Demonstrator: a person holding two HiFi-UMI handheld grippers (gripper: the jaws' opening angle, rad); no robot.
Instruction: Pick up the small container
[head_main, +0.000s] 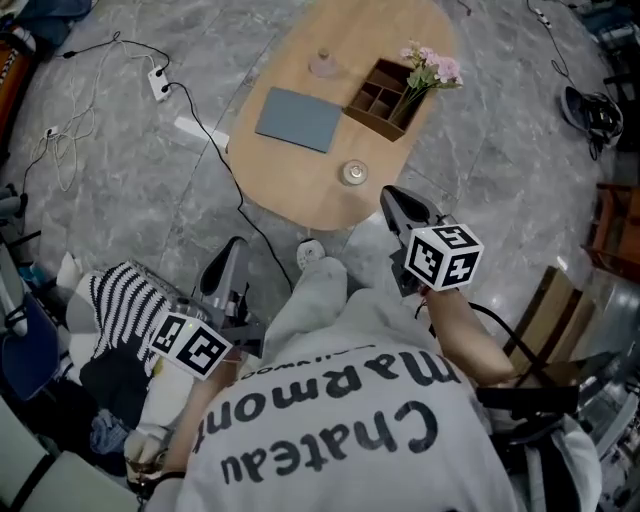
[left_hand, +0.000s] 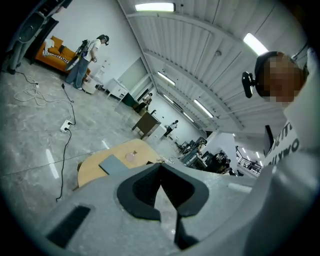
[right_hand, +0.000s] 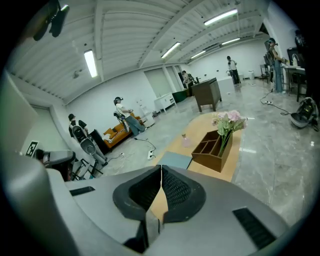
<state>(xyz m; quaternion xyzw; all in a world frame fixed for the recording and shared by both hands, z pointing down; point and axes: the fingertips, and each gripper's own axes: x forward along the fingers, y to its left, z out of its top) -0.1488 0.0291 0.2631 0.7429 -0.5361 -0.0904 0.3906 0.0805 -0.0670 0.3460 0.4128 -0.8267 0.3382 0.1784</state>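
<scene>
Two empty tools, the left gripper (head_main: 228, 262) and right gripper (head_main: 400, 205), point toward the oval tabletop (head_main: 300, 190) with jaws pressed together, seemingly poised to reach, while the small container (head_main: 353, 172) sits untouched at its near edge.

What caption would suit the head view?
Left gripper and right gripper, both shut, face a table bearing a small container.

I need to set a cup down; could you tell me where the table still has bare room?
Bare room lies at the near end of the table, between the grey mat and the small round container, and at the far end beyond the pinkish bottle. The middle is crowded: the wooden organizer with flowers sits close to the mat.
</scene>
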